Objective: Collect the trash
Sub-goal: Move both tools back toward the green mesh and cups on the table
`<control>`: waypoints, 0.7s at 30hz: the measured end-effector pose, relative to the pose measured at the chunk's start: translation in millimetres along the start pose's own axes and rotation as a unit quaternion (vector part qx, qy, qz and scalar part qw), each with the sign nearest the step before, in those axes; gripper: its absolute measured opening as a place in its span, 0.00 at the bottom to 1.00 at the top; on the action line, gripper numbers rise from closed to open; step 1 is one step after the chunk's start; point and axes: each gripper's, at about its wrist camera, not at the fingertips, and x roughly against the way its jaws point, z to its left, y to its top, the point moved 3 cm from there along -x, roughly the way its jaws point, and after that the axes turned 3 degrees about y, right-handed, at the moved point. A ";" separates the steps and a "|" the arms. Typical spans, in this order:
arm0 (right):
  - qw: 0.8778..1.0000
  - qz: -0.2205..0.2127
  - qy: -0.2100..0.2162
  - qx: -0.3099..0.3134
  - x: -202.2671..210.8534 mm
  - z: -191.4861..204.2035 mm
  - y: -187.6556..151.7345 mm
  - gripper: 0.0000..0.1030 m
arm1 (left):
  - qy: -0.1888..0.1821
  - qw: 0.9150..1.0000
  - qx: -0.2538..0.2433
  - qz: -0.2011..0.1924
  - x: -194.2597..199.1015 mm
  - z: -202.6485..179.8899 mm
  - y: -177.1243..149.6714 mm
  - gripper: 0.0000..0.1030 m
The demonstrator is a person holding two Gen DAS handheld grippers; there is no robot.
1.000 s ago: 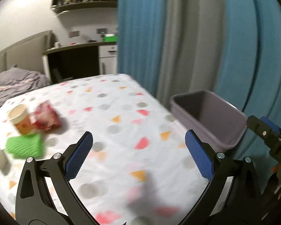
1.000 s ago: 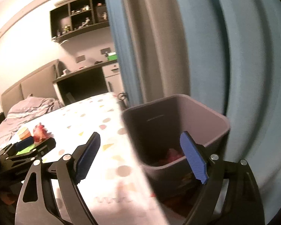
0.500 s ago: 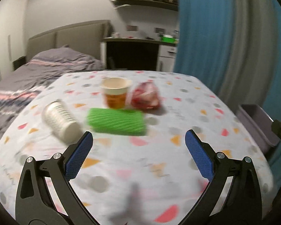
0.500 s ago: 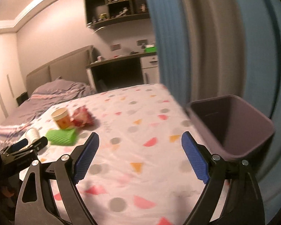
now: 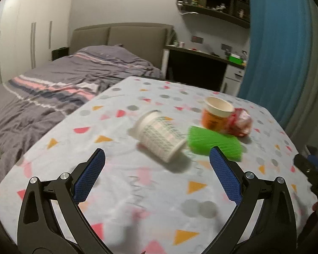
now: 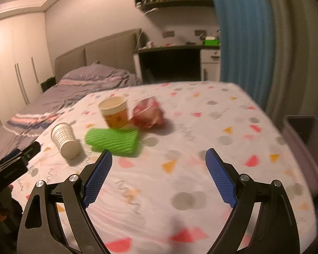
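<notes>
On the patterned tablecloth (image 5: 137, 186) lie a tipped white paper cup (image 5: 159, 136), a green foam net sleeve (image 5: 215, 144), an upright orange cup (image 5: 216, 114) and a crumpled red wrapper (image 5: 240, 121). The same things show in the right wrist view: white cup (image 6: 64, 137), green sleeve (image 6: 113, 140), orange cup (image 6: 115, 112), red wrapper (image 6: 148, 114). My left gripper (image 5: 156, 169) is open and empty, short of the white cup. My right gripper (image 6: 159, 169) is open and empty, short of the green sleeve. The grey trash bin (image 6: 303, 139) stands off the table's right edge.
A bed with grey striped bedding (image 5: 53, 89) lies left of the table. A dark desk (image 5: 197, 67) and shelves stand behind. Blue and grey curtains (image 6: 254, 42) hang at the right. The other gripper (image 6: 12, 163) shows at the left edge.
Both grippers have swung left, away from the bin and toward the trash items on the table. Both stay open and empty.
</notes>
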 end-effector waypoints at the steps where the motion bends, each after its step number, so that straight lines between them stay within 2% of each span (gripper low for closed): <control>1: 1.000 0.009 0.006 0.002 -9.2 6.0 0.7 0.84 | 0.003 1.000 0.004 0.000 0.2 5.7 0.3 0.94; 8: 0.998 0.061 0.022 0.011 -66.7 33.9 0.1 0.84 | 0.025 0.999 0.024 0.005 -6.4 39.2 -0.4 0.94; 12: 0.996 0.084 0.027 0.011 -89.0 39.3 -1.5 0.83 | 0.025 0.999 0.030 0.009 -10.1 48.9 0.0 0.94; 17: 0.993 0.112 0.044 -0.013 -110.0 36.3 0.9 0.74 | 0.018 0.999 0.028 0.010 -15.2 48.8 3.3 0.94; 21: 0.988 0.134 0.064 -0.028 -120.9 34.8 0.4 0.57 | 0.012 1.000 0.023 0.015 -19.5 45.1 3.8 0.94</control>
